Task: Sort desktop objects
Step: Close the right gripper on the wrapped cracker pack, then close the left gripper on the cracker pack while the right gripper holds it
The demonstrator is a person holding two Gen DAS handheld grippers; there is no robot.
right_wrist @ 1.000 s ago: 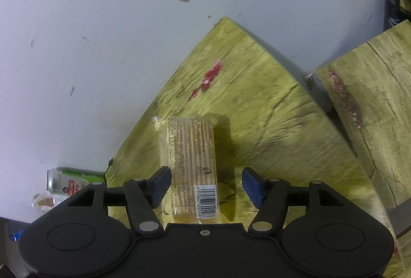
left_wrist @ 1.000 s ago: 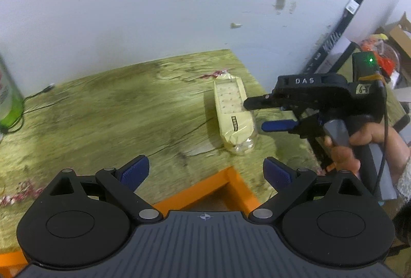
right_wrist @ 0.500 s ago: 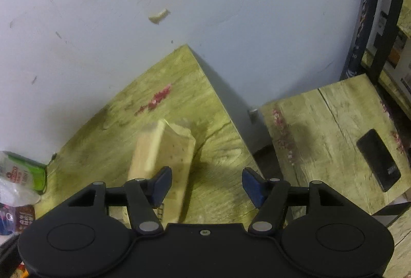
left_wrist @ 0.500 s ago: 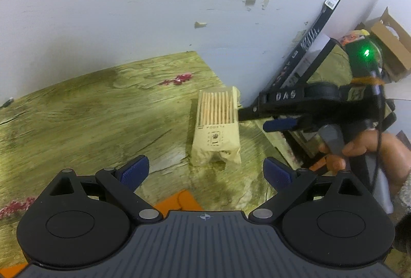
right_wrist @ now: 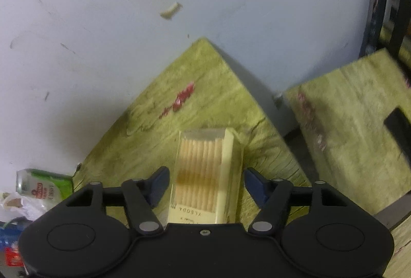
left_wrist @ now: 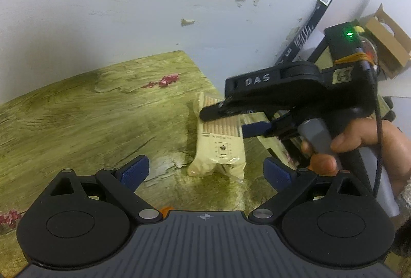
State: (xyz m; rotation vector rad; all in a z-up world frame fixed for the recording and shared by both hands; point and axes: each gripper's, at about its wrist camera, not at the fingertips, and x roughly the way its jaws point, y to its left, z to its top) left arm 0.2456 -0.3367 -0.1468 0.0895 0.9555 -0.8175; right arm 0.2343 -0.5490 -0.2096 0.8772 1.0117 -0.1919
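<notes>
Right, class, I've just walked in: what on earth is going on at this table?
A person is sorting desk items with a pair of tongs in each hand. The right tongs straddle a cracker packet, tipped up on its lower end on the green table near its corner. Their jaws have just been closing, though small gaps still show beside the packet, so it isn't pinched yet. The left tongs stand wide open and empty, pointing at the same packet.
</notes>
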